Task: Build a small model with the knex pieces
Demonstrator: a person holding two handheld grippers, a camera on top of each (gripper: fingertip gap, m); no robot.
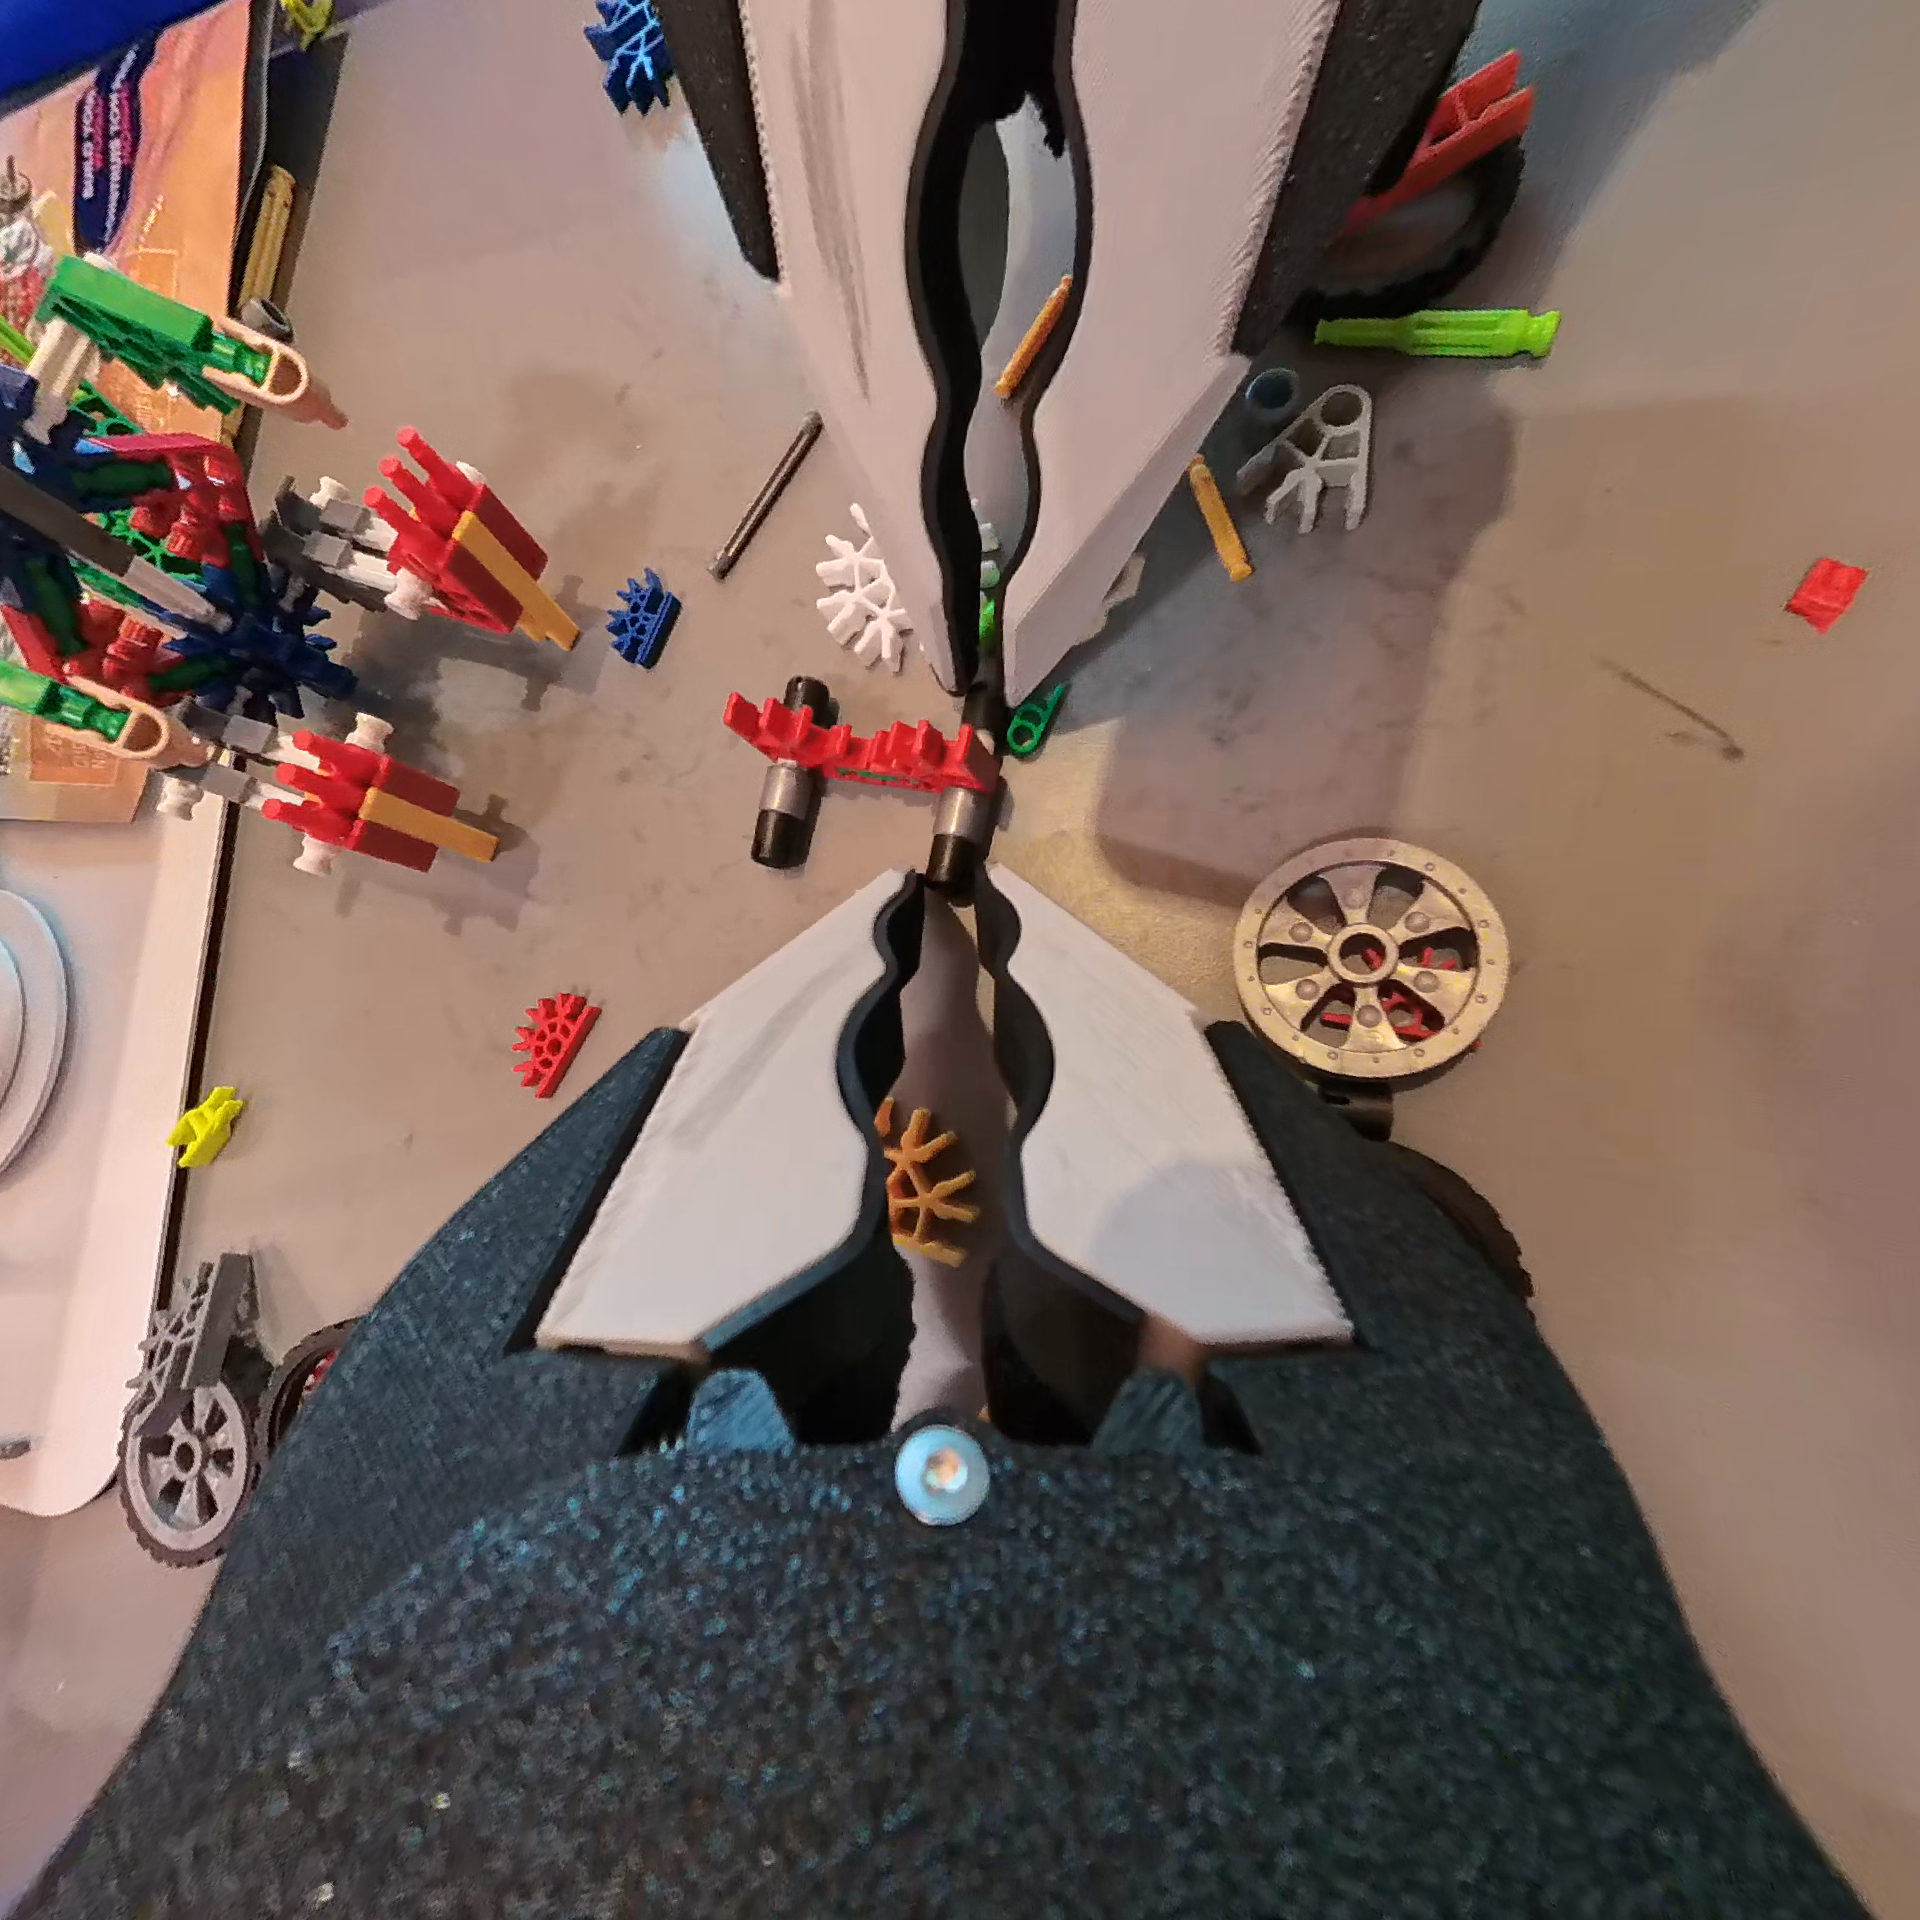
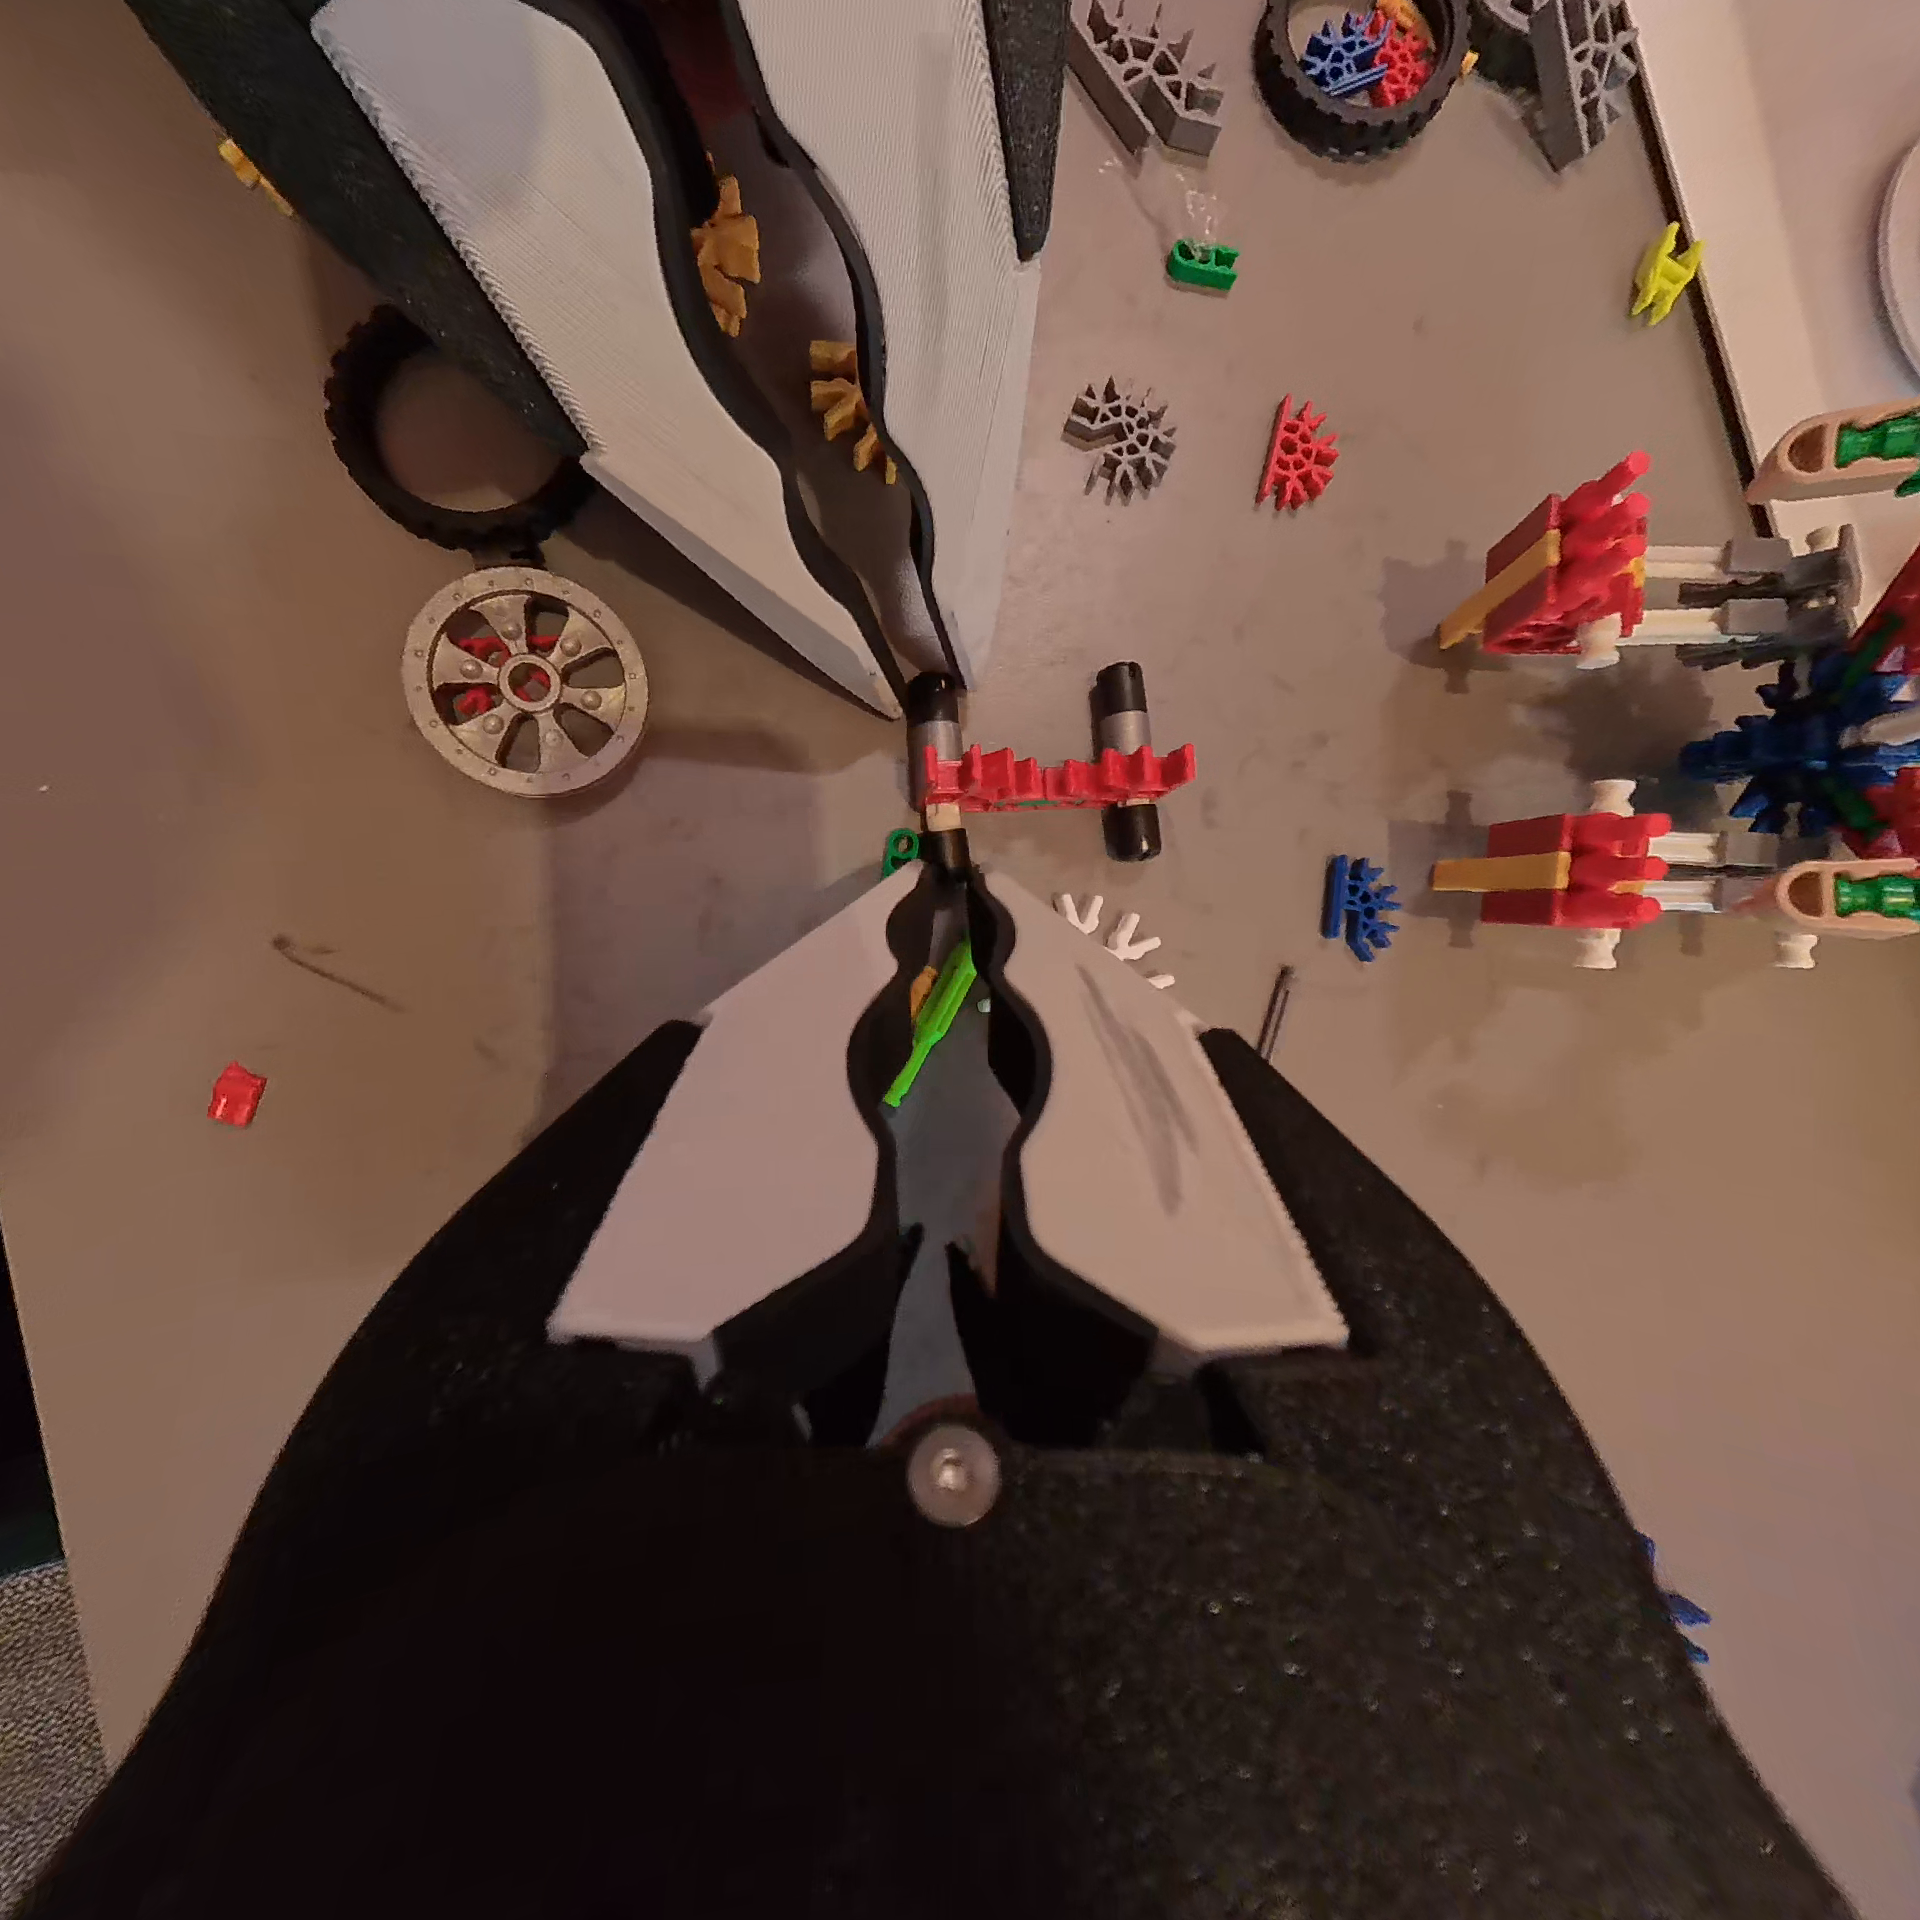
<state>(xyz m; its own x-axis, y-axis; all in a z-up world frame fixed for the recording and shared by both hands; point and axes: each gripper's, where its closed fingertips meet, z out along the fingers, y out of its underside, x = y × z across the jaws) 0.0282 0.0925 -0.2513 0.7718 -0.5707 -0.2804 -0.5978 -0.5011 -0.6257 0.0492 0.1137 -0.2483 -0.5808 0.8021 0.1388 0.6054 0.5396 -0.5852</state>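
Both tongs clamped one black-and-silver plastic rod (image 1: 961,821): the left gripper (image 1: 951,894) at its 6 o'clock end, the right gripper (image 2: 951,878) opposite; red toothed connectors (image 1: 862,750) extended toward 9 o'clock.

Red connector assembly, held at one end

Red toothed strip (image 1: 862,750) joins two black-and-silver rods (image 1: 787,787); left tongs (image 1: 951,883) and right tongs (image 2: 945,878) pinch opposite ends of one rod (image 1: 961,805).

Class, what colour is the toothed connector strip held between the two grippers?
Red toothed connector strip, clearest in the right wrist view.
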